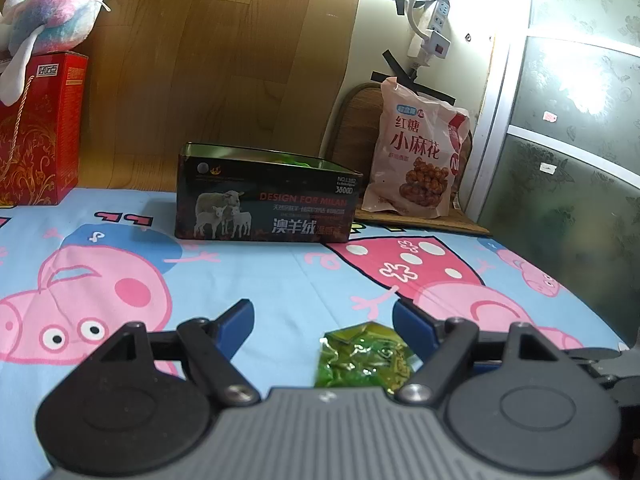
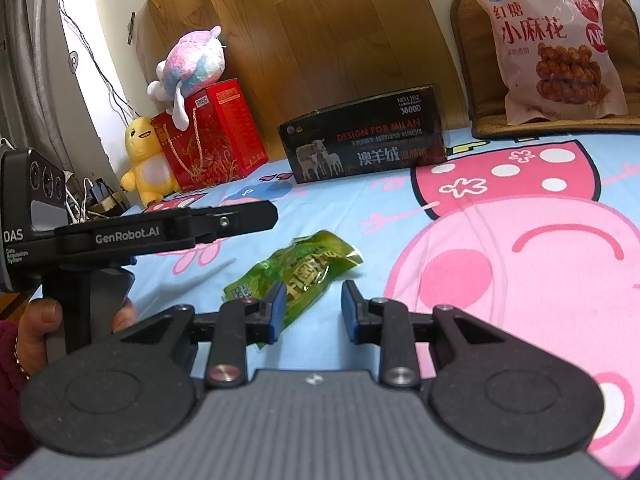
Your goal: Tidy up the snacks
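Both grippers poised over one green snack packet on the cartoon-pig bedsheet

The left gripper stands wide open with the green snack packet lying loose between its blue pads, nearer the right one. The right gripper is partly open, gripping nothing, the same packet just ahead by its left pad. Further back sits the open black tin, beside a pink bag of twisted dough snacks.
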`<state>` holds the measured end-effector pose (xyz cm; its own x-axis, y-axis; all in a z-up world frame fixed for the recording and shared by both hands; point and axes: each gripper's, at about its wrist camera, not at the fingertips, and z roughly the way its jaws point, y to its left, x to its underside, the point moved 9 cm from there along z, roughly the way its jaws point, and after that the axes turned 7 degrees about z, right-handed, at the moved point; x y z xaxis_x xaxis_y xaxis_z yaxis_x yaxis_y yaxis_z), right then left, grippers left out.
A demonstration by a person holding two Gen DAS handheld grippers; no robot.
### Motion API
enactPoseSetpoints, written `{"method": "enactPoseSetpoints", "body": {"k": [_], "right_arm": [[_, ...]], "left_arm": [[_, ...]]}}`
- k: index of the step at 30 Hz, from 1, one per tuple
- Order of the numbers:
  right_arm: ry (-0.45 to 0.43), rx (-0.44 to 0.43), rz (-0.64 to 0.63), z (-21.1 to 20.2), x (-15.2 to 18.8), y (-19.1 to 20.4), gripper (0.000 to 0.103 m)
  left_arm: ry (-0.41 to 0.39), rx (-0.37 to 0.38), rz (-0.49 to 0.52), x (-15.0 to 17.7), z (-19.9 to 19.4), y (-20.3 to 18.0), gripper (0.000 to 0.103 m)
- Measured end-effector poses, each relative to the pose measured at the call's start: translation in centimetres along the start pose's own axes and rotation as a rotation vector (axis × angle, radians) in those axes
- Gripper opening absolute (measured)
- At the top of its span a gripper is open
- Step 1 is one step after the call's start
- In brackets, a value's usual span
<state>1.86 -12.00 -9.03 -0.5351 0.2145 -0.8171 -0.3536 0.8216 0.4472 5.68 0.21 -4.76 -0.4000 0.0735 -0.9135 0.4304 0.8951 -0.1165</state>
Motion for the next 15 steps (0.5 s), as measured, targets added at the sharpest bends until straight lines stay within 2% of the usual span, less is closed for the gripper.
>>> {"method": "enactPoseSetpoints", "body": {"k": [15], "right_arm": [[0.004, -0.001, 0.002, 0.12, 0.06, 0.01, 0.033]], "left_arm": [[0.001, 0.003, 0.007, 0.04, -0.04, -0.10, 0.079]]}}
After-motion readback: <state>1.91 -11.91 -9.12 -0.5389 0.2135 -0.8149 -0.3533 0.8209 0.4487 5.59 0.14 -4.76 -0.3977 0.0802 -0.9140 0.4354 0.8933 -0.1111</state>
